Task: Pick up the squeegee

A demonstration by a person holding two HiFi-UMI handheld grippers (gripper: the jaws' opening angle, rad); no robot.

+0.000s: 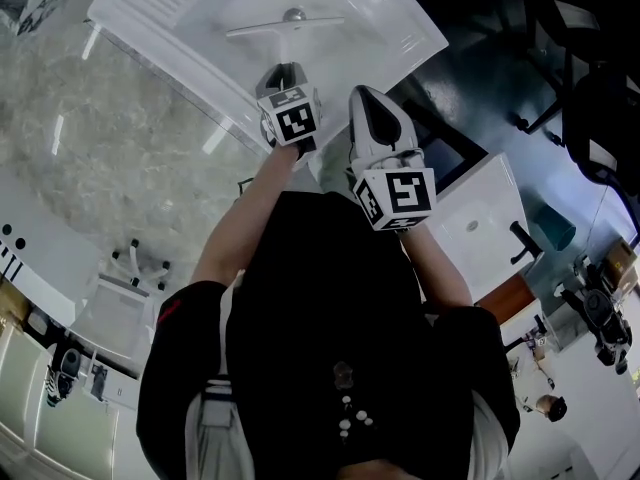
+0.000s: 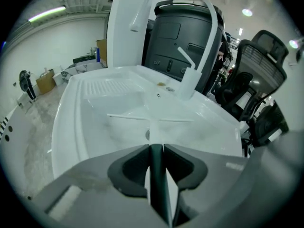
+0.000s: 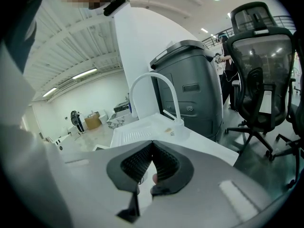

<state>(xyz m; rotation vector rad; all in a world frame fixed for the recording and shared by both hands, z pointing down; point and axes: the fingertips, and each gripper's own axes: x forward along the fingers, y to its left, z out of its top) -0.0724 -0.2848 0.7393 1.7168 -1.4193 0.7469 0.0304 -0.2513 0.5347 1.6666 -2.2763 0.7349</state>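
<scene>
Dark rubber pads (image 2: 130, 172) of the left gripper (image 2: 156, 148) pinch the slim dark handle of the squeegee (image 2: 142, 117), which stands on edge in the narrow gap between them. From there a white stem runs straight out past the fingertips to the long white blade, lying crosswise over the basin of the white sink (image 2: 71, 127). Whether the blade touches the basin floor cannot be told.

To its right, the right gripper (image 3: 152, 145) has its ribbed fingers pressed together at the tips with nothing between them, apart from the squeegee.

Beyond the blade, an arched white faucet (image 2: 209, 27) rises from the sink's far rim. Behind it stand a grey bin (image 2: 180, 42) and a black office chair (image 2: 256, 70).
</scene>
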